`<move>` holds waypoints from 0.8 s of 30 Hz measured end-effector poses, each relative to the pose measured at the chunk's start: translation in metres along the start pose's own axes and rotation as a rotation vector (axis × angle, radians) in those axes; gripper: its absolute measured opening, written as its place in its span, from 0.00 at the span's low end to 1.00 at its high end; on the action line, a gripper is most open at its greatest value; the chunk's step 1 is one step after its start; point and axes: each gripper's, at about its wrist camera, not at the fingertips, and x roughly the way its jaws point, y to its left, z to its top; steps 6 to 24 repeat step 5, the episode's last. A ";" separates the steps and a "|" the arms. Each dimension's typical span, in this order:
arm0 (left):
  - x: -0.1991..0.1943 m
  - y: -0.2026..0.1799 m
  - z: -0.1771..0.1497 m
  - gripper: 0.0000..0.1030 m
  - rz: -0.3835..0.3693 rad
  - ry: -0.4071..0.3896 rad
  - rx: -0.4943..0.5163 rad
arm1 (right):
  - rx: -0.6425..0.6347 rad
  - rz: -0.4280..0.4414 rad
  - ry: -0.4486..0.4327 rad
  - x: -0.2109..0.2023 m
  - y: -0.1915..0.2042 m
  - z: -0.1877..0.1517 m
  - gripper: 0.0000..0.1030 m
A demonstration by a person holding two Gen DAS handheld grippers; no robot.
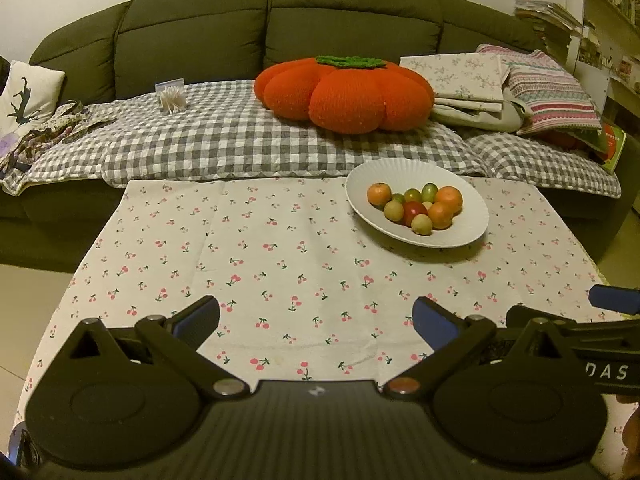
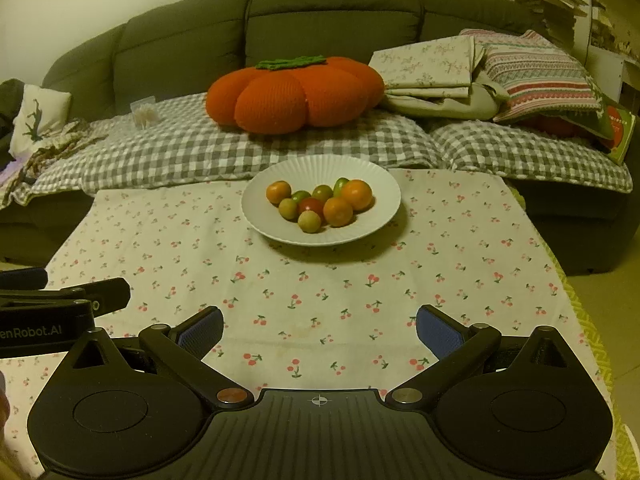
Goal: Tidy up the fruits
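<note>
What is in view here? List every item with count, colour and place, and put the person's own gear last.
plate: one, white, ribbed, on the far part of the tablecloth
oranges: three, orange, on the plate
small round fruits: about six, green to yellow-green, on the plate among the oranges
red fruit: one, red, middle of the pile
tablecloth: one, white with red cherries, covering the table
sofa: one, dark green, behind the table
checked blanket: grey and white, over the sofa seat
pumpkin cushion: one, orange with green top, on the blanket
folded bedding: pale floral, right of the cushion
striped pillow: one, pink and grey stripes, far right
left hand-held gripper: black, blue pads, open, empty
right hand-held gripper: black, blue pads, open, empty
</note>
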 end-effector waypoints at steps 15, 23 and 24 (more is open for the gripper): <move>0.000 0.000 0.000 0.99 0.004 -0.002 0.003 | 0.003 0.002 0.002 0.000 0.000 0.000 1.00; 0.000 0.000 0.000 0.99 0.004 -0.002 0.003 | 0.003 0.002 0.002 0.000 0.000 0.000 1.00; 0.000 0.000 0.000 0.99 0.004 -0.002 0.003 | 0.003 0.002 0.002 0.000 0.000 0.000 1.00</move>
